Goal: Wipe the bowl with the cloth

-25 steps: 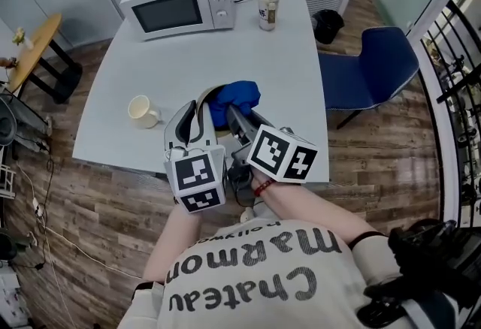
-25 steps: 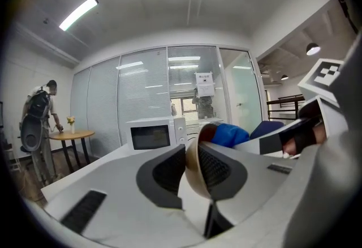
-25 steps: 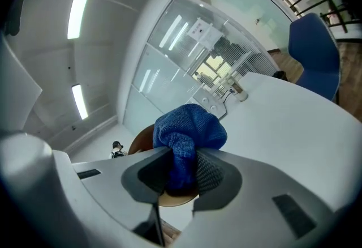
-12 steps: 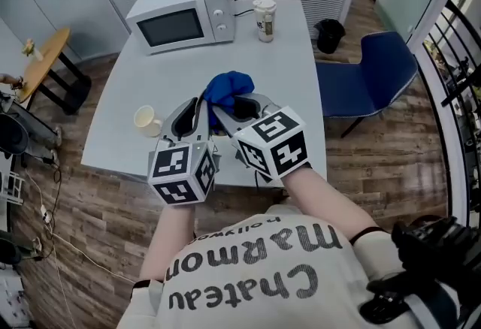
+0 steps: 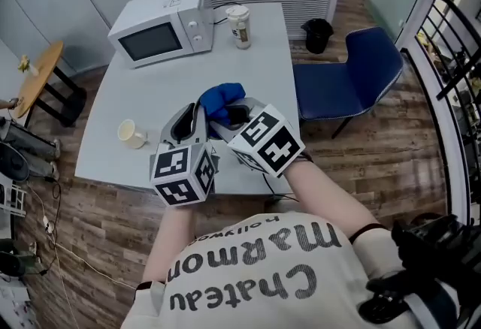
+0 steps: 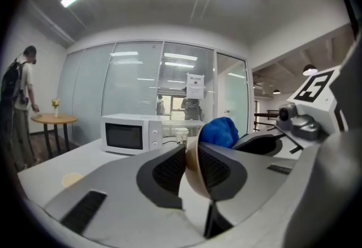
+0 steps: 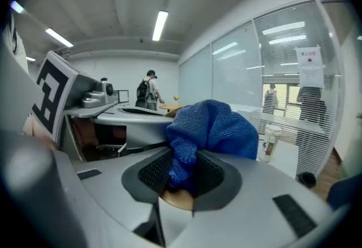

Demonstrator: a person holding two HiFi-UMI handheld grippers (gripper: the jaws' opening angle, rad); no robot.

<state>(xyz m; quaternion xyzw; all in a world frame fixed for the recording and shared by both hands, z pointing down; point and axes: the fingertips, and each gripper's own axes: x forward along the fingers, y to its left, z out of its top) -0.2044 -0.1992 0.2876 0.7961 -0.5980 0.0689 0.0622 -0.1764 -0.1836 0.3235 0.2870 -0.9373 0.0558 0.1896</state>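
Left gripper (image 6: 191,159): jaws are clamping the bowl (image 6: 194,176) rim, centre frame.
Right gripper (image 7: 182,176): jaws are pinching the blue cloth (image 7: 212,125).
Progress: wiping is seemingly happening, with the cloth against the bowl; setting down is left.

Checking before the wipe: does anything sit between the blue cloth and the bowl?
Nothing visible does. The left tool grips the bowl by its rim, and the cloth, pinched in the right tool, sits right at the bowl.

The bowl (image 7: 176,200) shows only as a sliver at 6 o'clock in the right gripper view, under the cloth (image 7: 212,128). In the head view the left gripper (image 5: 194,119) and right gripper (image 5: 231,113) cover it. Print on the cup (image 5: 239,25) at 12 o'clock is too small to read.
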